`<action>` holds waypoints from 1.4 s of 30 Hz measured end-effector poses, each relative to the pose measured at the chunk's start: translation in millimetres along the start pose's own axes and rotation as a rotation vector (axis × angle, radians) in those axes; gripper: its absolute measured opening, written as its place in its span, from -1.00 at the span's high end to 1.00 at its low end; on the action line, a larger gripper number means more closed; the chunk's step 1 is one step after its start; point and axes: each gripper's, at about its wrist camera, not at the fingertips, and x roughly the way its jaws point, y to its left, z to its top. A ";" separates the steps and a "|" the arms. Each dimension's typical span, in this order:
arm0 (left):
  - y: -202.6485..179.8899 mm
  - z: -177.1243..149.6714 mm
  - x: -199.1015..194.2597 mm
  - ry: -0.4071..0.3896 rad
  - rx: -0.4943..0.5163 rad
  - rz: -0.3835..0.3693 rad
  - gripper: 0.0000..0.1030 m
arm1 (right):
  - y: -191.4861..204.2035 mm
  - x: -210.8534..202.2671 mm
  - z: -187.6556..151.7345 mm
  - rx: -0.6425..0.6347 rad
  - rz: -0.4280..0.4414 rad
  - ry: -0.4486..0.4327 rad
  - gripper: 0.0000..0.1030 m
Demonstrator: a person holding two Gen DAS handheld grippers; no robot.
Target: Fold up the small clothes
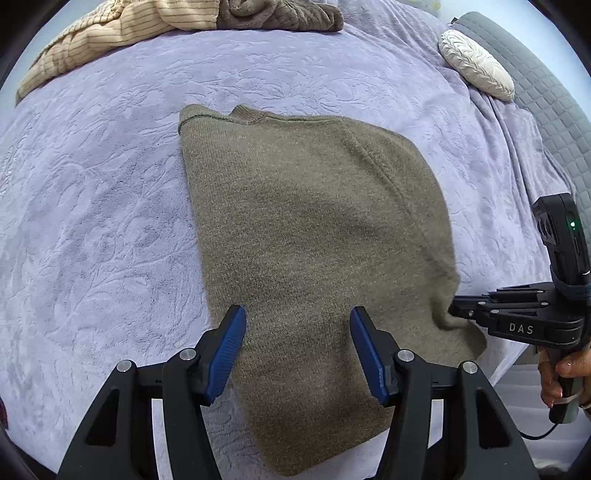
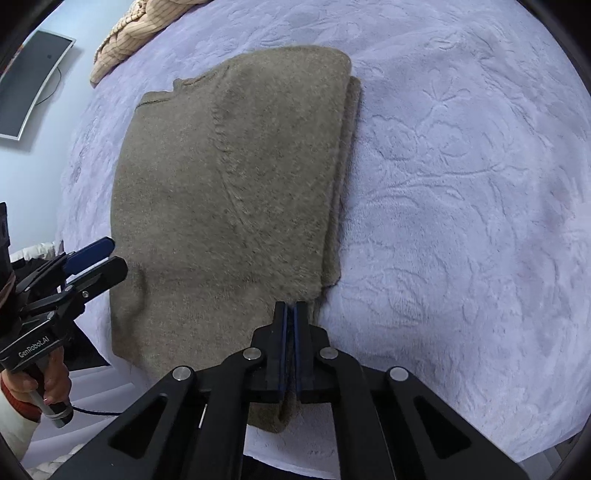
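An olive-brown knit sweater lies on a lilac bedspread, folded lengthwise with its collar at the far end. My left gripper is open, its blue pads spread above the sweater's near hem. My right gripper is shut on the sweater at its near right corner, where the folded layers meet. In the left wrist view the right gripper comes in from the right and bites that edge. The left gripper shows at the left of the right wrist view.
A striped beige garment and a brown one lie bunched at the far edge of the bed. A white pleated cushion and a grey quilted cover sit at the far right. A monitor stands left of the bed.
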 end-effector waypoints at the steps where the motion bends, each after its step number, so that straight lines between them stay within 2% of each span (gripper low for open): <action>1: -2.1 -1.4 0.6 0.001 0.012 0.019 -0.17 | -2.2 4.1 -2.4 0.008 -0.010 0.016 0.97; 4: -6.9 -3.7 0.2 0.007 0.030 0.061 -0.17 | -6.1 4.8 -7.9 0.054 0.002 0.013 0.94; 9: -0.9 -2.6 0.2 0.014 -0.011 0.056 -0.17 | -6.2 -6.5 -9.8 0.076 -0.017 0.017 0.93; 16: -3.5 -3.8 1.3 0.024 0.016 0.083 -0.17 | -14.4 -32.9 -8.4 0.167 0.001 -0.030 0.75; 17: -3.3 -3.9 0.9 0.026 0.012 0.082 -0.17 | -14.0 -34.0 -8.1 0.168 0.000 -0.030 0.60; 20: -0.6 -2.7 0.4 0.030 -0.004 0.072 -0.17 | -7.7 -38.4 -5.3 0.156 0.010 -0.050 -0.10; 21: 0.1 -2.4 0.3 0.031 -0.009 0.070 -0.17 | -7.1 -39.5 -4.5 0.153 0.022 -0.060 -0.11; 23: 0.5 -2.6 0.8 0.033 -0.011 0.073 -0.17 | -2.2 -38.1 0.3 0.144 0.065 -0.069 -0.09; 25: 0.7 -2.4 1.7 0.035 -0.009 0.078 -0.17 | 2.7 -30.4 7.0 0.135 0.064 -0.054 0.42; 26: 0.5 -2.4 2.0 0.035 -0.007 0.079 -0.17 | 4.6 -23.2 11.4 0.127 0.029 -0.030 0.85; 27: 0.3 -1.9 1.9 0.036 -0.006 0.079 -0.17 | 5.4 -19.7 10.3 0.128 -0.011 -0.009 0.84; 29: -0.1 -0.9 2.1 0.038 0.001 0.077 -0.19 | 2.0 -10.9 15.3 0.141 -0.028 0.008 0.84; 30: -0.2 -0.6 2.8 0.043 0.003 0.074 -0.42 | -1.5 -7.0 16.9 0.155 -0.024 0.021 0.84; 31: 0.6 -0.8 3.7 0.052 -0.003 0.067 -0.57 | -4.9 -5.2 18.0 0.170 -0.017 0.028 0.84; 37: 18.7 -12.9 14.5 0.116 -0.118 0.028 -0.57 | -4.7 -13.1 17.9 0.149 -0.033 0.040 0.84; 41: 17.1 -15.5 3.0 0.100 -0.101 0.051 -0.57 | -2.6 -24.0 16.2 0.137 -0.063 0.043 0.84; 42: 16.3 -14.2 -1.2 0.094 -0.093 0.062 -0.57 | -2.3 -27.3 14.8 0.129 -0.083 0.041 0.77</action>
